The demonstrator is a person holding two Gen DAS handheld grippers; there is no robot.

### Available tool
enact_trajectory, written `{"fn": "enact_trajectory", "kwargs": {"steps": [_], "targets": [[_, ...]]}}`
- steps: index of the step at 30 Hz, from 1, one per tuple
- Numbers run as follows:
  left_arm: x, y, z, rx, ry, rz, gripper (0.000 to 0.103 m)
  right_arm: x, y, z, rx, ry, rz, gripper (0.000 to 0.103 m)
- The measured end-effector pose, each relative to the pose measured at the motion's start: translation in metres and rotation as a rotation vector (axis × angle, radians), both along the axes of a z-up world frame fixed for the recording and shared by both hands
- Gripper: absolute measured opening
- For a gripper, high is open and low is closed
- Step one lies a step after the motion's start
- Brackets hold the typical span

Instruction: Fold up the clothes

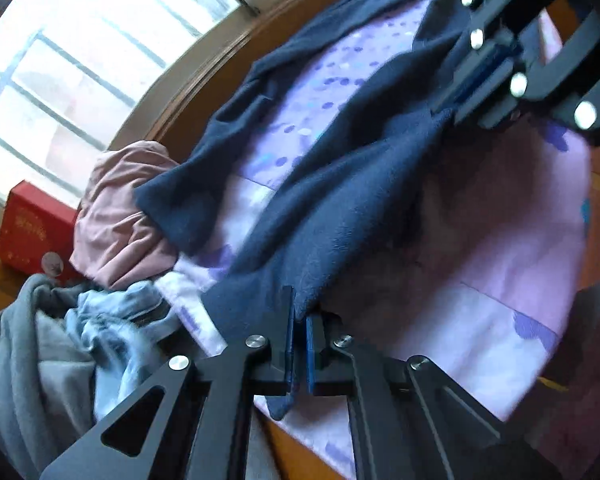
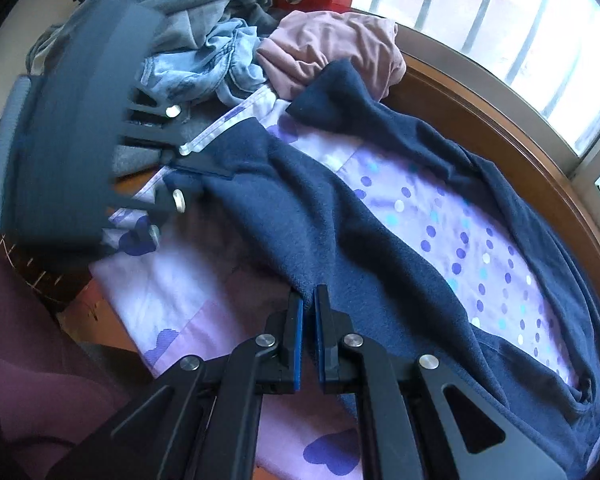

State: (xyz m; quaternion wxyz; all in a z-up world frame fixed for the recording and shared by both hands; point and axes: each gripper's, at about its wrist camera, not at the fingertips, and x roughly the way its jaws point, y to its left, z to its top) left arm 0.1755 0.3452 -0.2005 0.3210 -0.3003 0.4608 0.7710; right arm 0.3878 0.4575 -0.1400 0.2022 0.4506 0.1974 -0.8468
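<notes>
black hand-held gripper [image 2: 309, 304], blue pads [image 2: 299, 340], silver screws [image 2: 266, 340]

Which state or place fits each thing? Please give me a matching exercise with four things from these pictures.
Things:
1. navy fleece garment
2. pink garment
3. red box
4. light blue denim garment

Descriptions:
A. stands by the window
B. pinched by the fingers of both grippers
C. crumpled between the pink and grey clothes
D. bunched up next to the navy sleeve end

Pairs: 1-B, 2-D, 3-A, 4-C
</notes>
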Motion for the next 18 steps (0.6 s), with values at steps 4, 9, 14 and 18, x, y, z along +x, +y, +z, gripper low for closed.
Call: {"fn": "enact_trajectory", "kwargs": {"steps": [4,9,14,18], "targets": [[0.013,-0.007,0.006,-0.073,0.041,-0.054,0.004,0.006,-0.007,0.002,0.011,-0.008,0.04,0.004],[0.039,-0.01,0.008,-0.184,0.056,-0.122,0.004,0.017,-0.021,0.004,0.046,-0.04,0.116,0.004],[0.058,-0.019,0.003,-0.21,0.023,-0.122,0.004,0.031,-0.026,-0.009,0.087,-0.075,0.186,0.004],[0.066,-0.022,-0.022,-0.254,0.008,-0.11,0.004,0.034,-0.026,-0.026,0.103,-0.092,0.209,0.005]]}}
